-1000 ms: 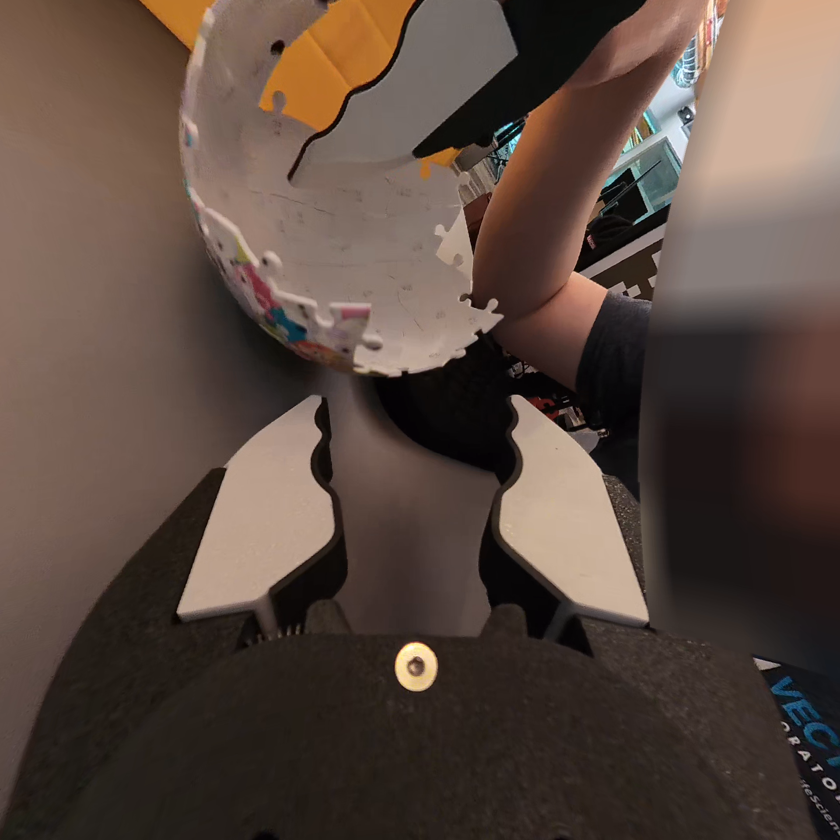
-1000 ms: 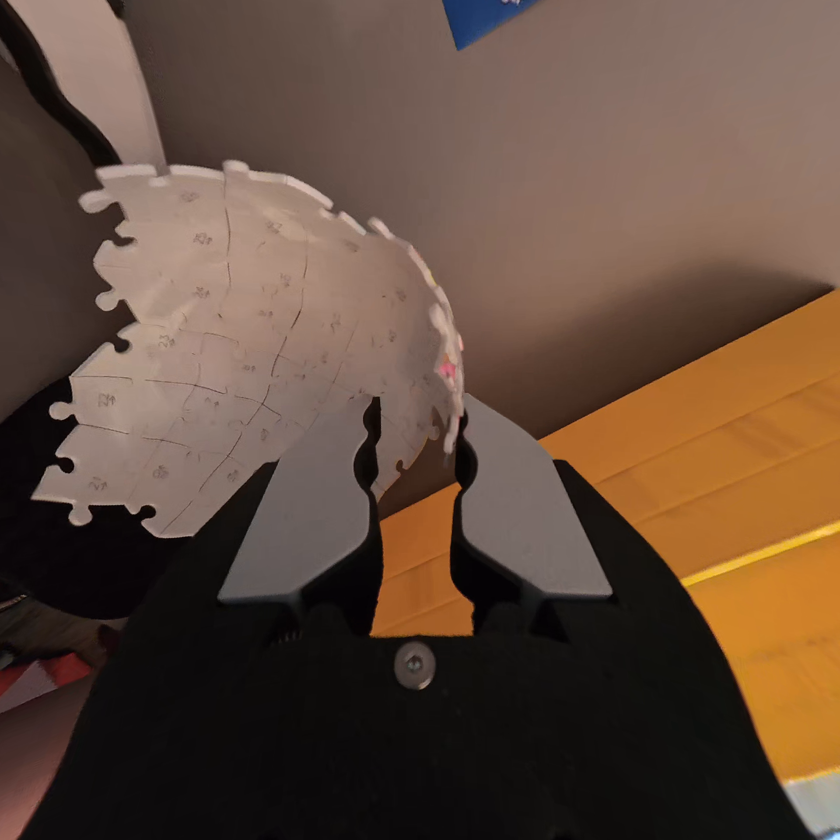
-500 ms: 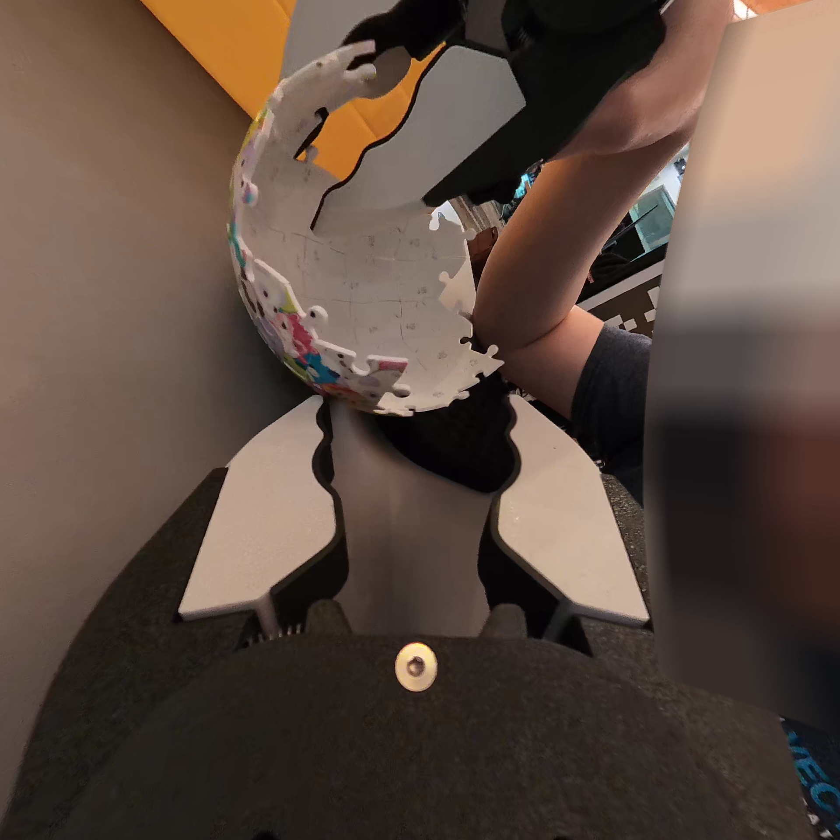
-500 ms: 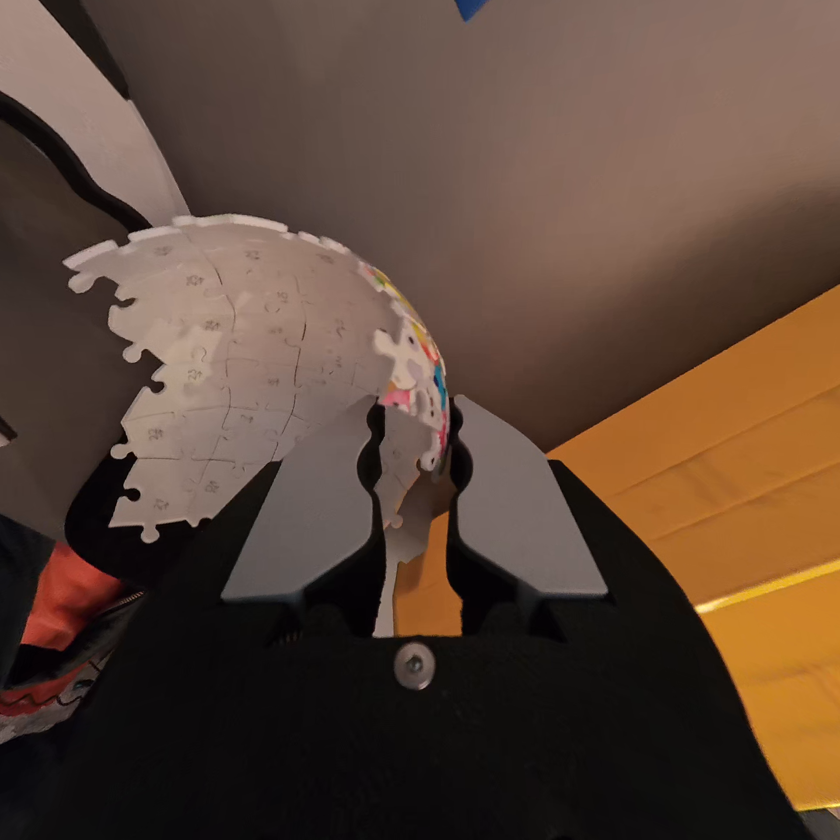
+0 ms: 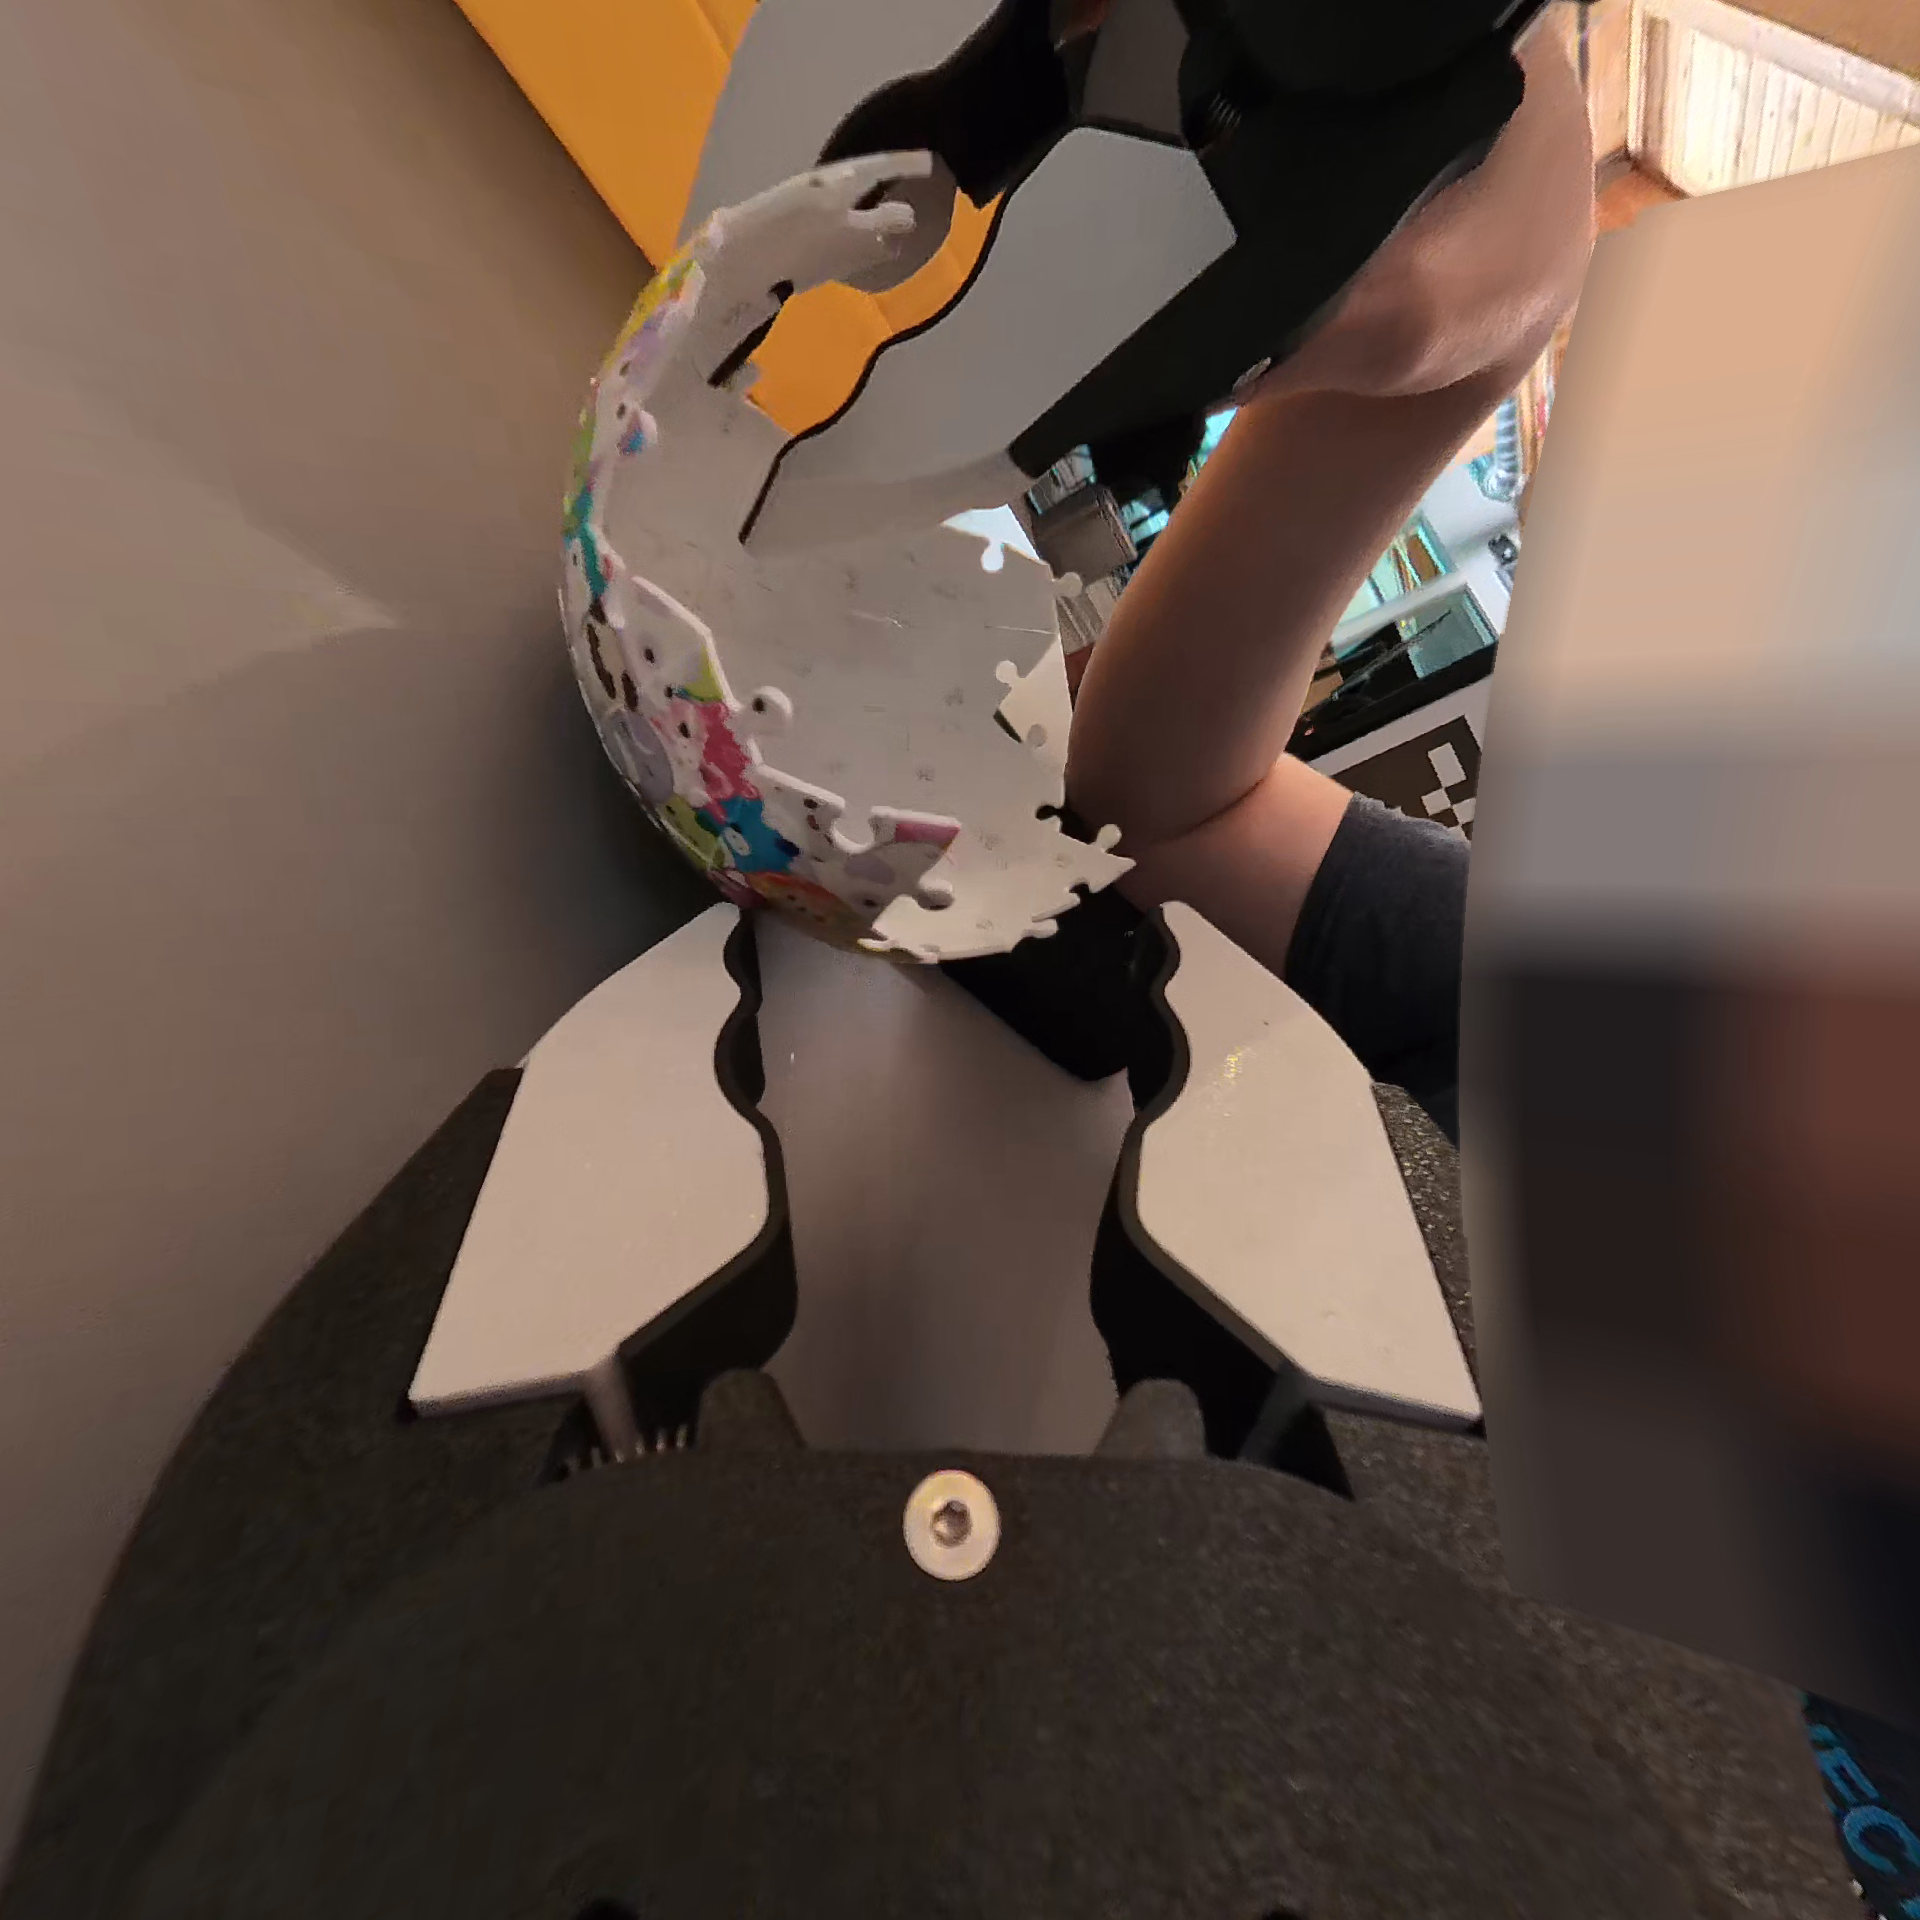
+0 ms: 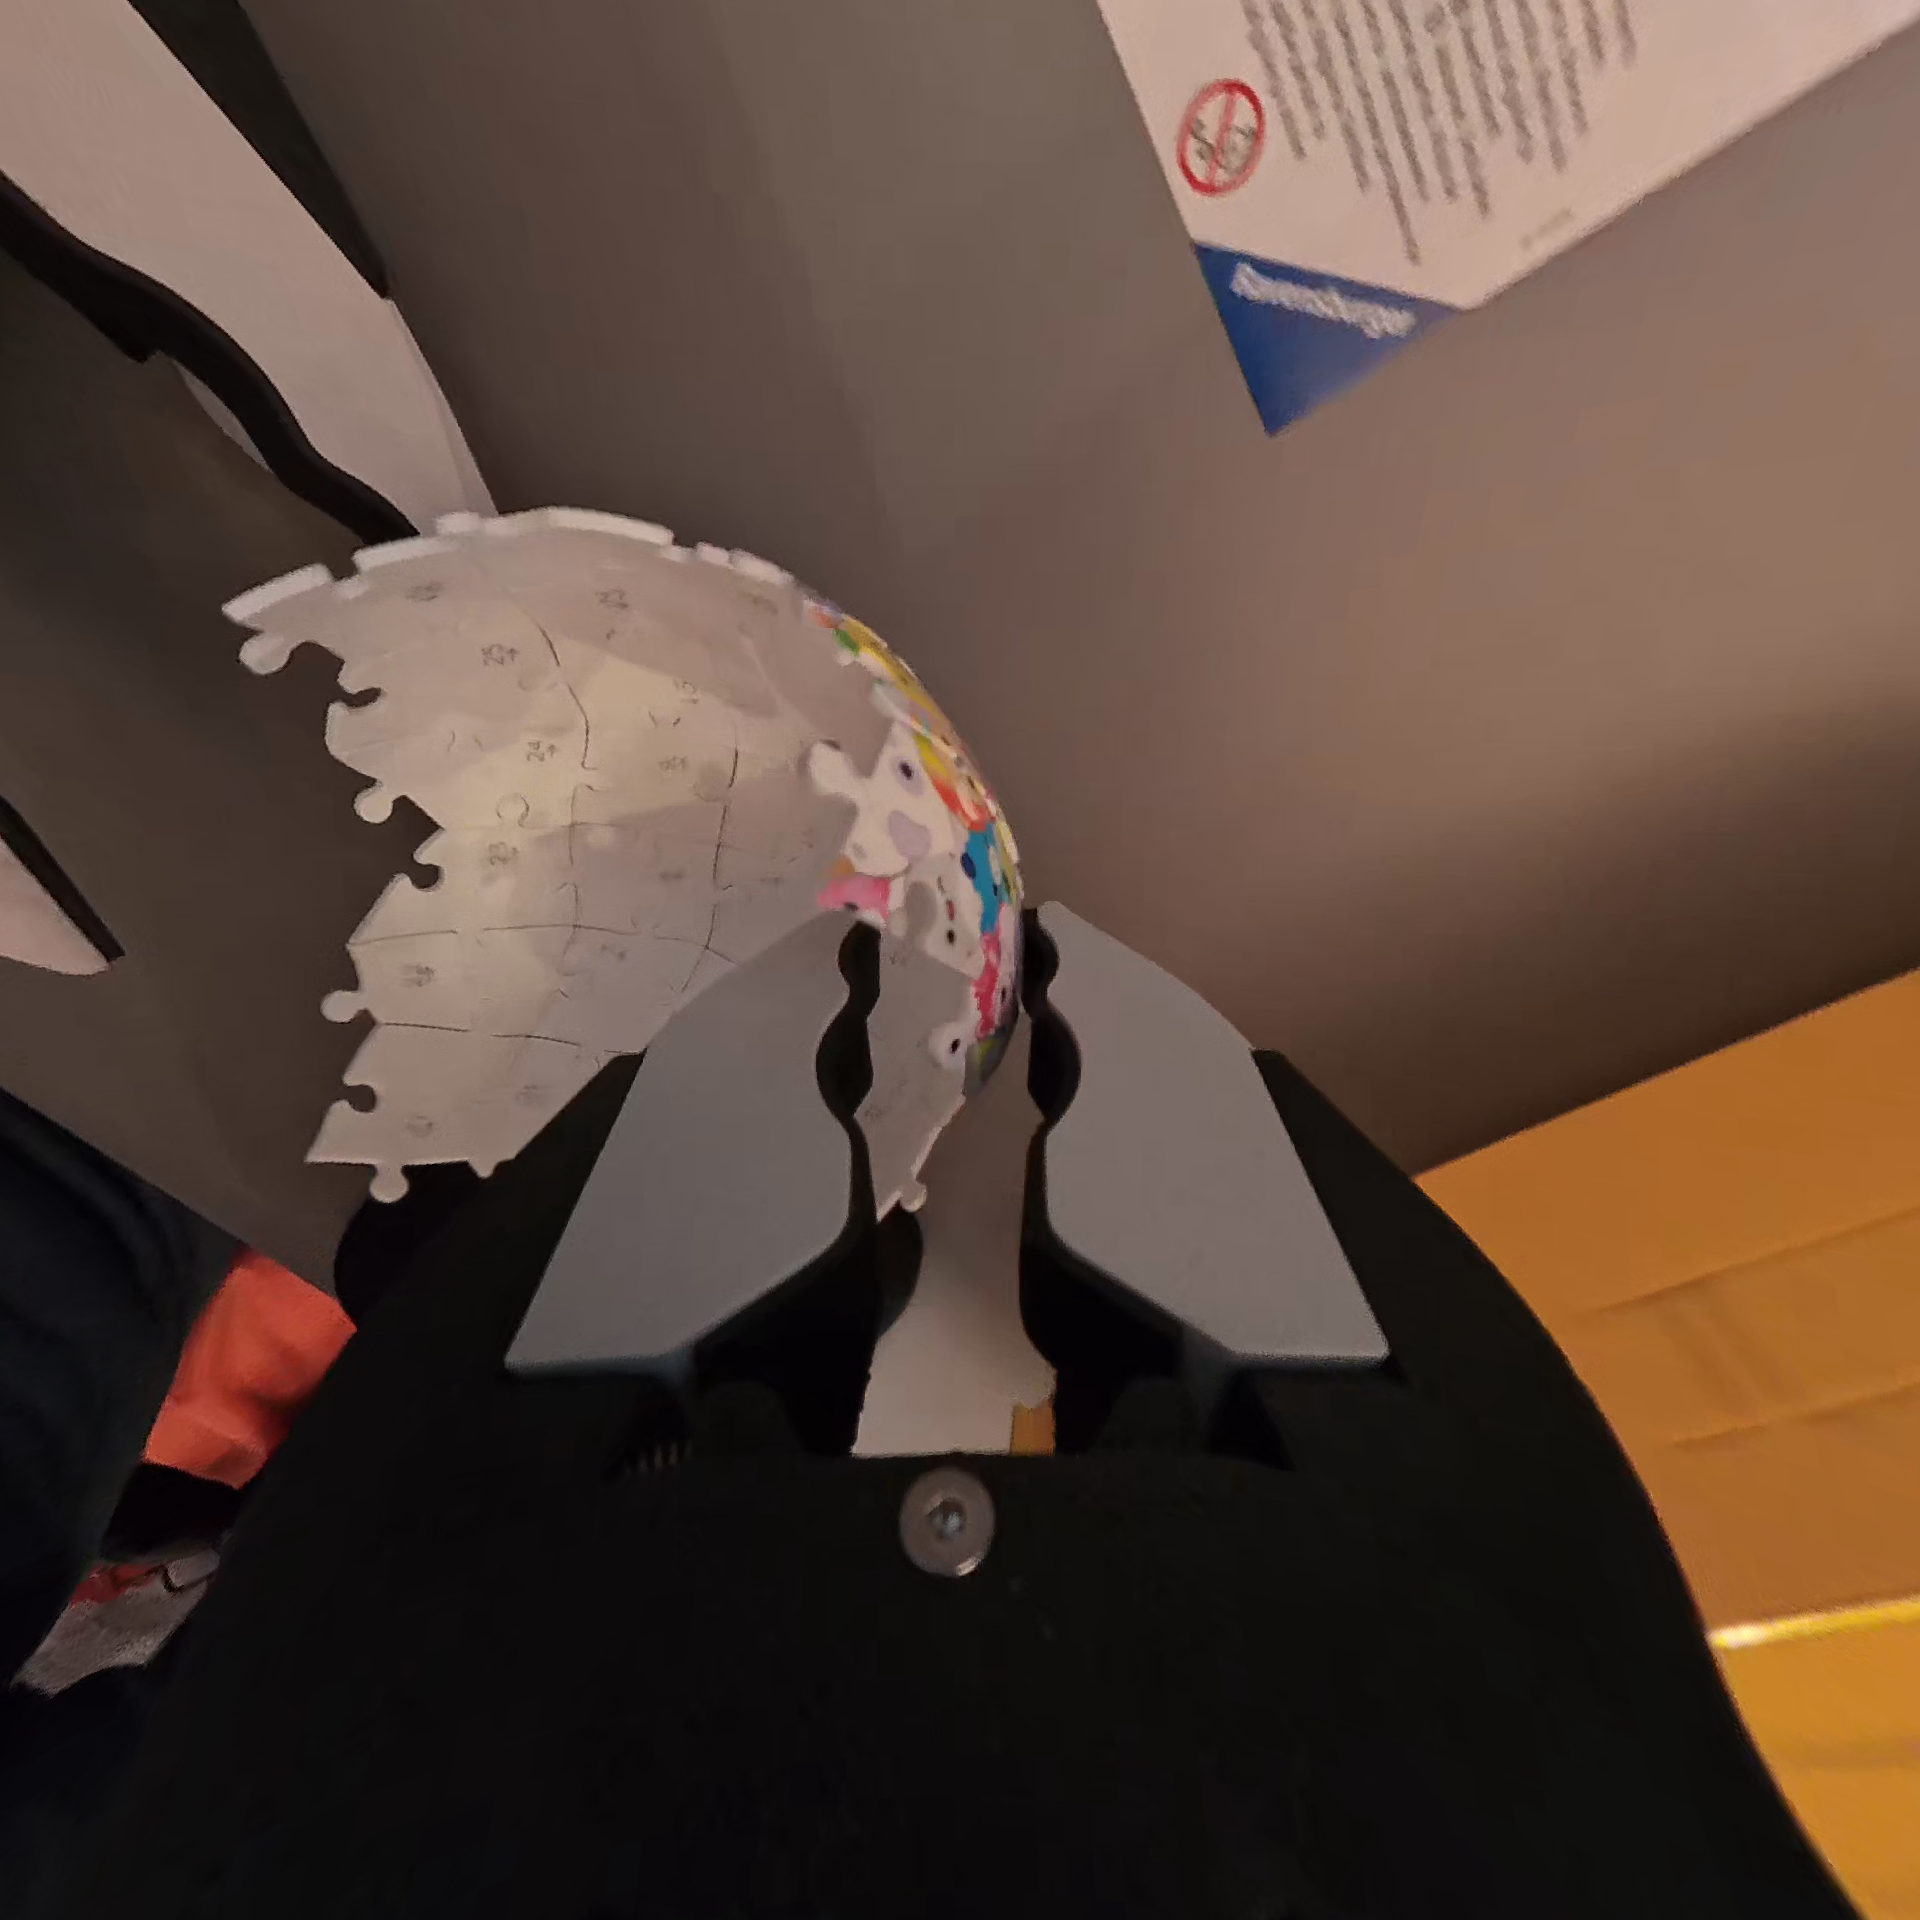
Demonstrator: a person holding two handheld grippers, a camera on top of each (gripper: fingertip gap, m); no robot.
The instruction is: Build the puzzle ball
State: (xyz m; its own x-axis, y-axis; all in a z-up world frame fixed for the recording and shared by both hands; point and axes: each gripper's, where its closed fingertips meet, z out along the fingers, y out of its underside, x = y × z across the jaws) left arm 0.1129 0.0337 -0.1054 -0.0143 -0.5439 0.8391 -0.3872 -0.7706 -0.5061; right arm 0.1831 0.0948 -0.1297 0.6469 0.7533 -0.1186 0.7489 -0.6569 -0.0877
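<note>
Partial puzzle ball (image 6: 582, 831): curved shell, white inside, colourful outside, held in the air. Right tongs (image 6: 940, 925): clamped on the shell's wall. Left tongs (image 5: 951, 914): spread apart, empty, just below the shell. Grey surface (image 6: 1299, 623) beyond.

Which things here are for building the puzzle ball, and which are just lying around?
For the job:
- half-built puzzle ball, white inside, colourful outside
- right gripper, shut on the ball's edge
- left gripper, open just below the ball

Just lying about:
- printed leaflet on the grey table
- yellow box
- cluttered shelves in the background
</note>
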